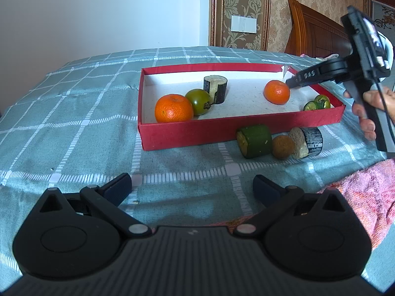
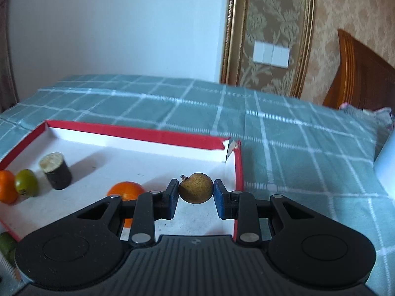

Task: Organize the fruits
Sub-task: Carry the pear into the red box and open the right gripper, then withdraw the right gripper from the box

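Observation:
A red box [image 1: 197,133] with a white floor lies on the checked bedspread. In it are a large orange [image 1: 173,108], a green tomato [image 1: 199,101], a dark sugarcane piece [image 1: 215,88], a small orange [image 1: 277,91] and small green fruits [image 1: 318,103]. In front of the box lie a green cane piece [image 1: 254,141], a brown round fruit [image 1: 283,147] and a dark cane piece [image 1: 308,142]. My left gripper [image 1: 192,190] is open and empty, low over the bedspread. My right gripper [image 2: 196,193] is shut on a brown longan [image 2: 196,188] above the box's right end [image 2: 238,172]; it also shows in the left wrist view [image 1: 293,81].
A pink towel [image 1: 365,197] lies at the right by my left gripper. A wooden headboard [image 1: 318,32] and patterned wall stand behind the bed. A white object [image 2: 386,165] sits at the right edge of the right wrist view.

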{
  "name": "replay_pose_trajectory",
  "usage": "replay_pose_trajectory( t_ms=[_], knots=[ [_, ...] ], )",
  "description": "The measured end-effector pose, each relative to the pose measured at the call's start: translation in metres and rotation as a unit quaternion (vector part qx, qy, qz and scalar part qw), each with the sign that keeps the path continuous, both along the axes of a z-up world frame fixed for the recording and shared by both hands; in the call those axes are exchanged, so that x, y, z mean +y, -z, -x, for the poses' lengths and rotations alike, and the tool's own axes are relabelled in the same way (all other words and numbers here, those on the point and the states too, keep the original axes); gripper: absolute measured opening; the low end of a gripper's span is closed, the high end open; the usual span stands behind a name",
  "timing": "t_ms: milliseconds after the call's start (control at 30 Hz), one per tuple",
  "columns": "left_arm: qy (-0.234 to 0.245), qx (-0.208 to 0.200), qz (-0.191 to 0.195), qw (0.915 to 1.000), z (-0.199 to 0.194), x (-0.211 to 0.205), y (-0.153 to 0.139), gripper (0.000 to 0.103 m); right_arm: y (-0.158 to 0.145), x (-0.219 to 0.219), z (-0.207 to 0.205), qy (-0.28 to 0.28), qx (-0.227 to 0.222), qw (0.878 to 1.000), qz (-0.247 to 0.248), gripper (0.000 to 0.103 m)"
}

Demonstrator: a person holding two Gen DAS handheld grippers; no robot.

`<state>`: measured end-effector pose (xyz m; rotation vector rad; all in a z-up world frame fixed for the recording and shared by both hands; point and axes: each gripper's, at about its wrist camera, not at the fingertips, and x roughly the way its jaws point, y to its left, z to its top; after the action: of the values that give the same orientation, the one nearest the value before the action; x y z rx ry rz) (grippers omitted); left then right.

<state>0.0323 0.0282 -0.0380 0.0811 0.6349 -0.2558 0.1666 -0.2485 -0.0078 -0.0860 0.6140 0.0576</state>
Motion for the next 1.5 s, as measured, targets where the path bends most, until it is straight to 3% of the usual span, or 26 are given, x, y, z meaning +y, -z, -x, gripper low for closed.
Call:
replay_pose_trajectory(
  t_ms=[100, 533, 800, 1033, 1233, 1267, 1333, 1500],
  knots=[
    [0.0, 0.0, 0.0, 1.0, 0.0, 0.0, 0.0, 0.103, 0.009, 0.002, -0.003, 0.002, 0.02, 1.0, 0.011, 0.03],
    [0.0, 0.0, -0.001, 1.0, 0.0, 0.0, 0.0, 0.103, 0.011, -0.002, 0.001, 0.007, 0.016, 1.0, -0.002, 0.031],
    [0.0, 0.0, -0.001, 1.0, 0.0, 0.0, 0.0, 0.103, 0.013, 0.007, 0.007, -0.003, 0.004, 1.0, 0.01, 0.054],
    [0.0, 0.0, -0.001, 1.0, 0.0, -0.001, 0.0, 0.103, 0.006, -0.001, 0.019, 0.008, -0.018, 1.0, -0.014, 0.061],
    [0.0, 0.0, -0.001, 1.0, 0.0, -0.001, 0.0, 0.103, -0.005, -0.015, 0.054, 0.019, -0.037, 0.997, -0.067, 0.063],
    [0.0, 0.0, -0.001, 1.0, 0.0, -0.001, 0.0, 0.103, -0.006, -0.017, 0.063, 0.023, -0.043, 0.996, -0.071, 0.068],
    [0.0, 0.0, -0.001, 1.0, 0.0, -0.001, 0.0, 0.103, -0.008, -0.021, 0.082, 0.038, -0.061, 0.995, -0.072, 0.078],
    [0.0, 0.0, -0.001, 1.0, 0.0, -0.001, 0.0, 0.103, -0.003, -0.029, 0.118, 0.046, -0.079, 0.995, -0.047, 0.079]
  ],
)
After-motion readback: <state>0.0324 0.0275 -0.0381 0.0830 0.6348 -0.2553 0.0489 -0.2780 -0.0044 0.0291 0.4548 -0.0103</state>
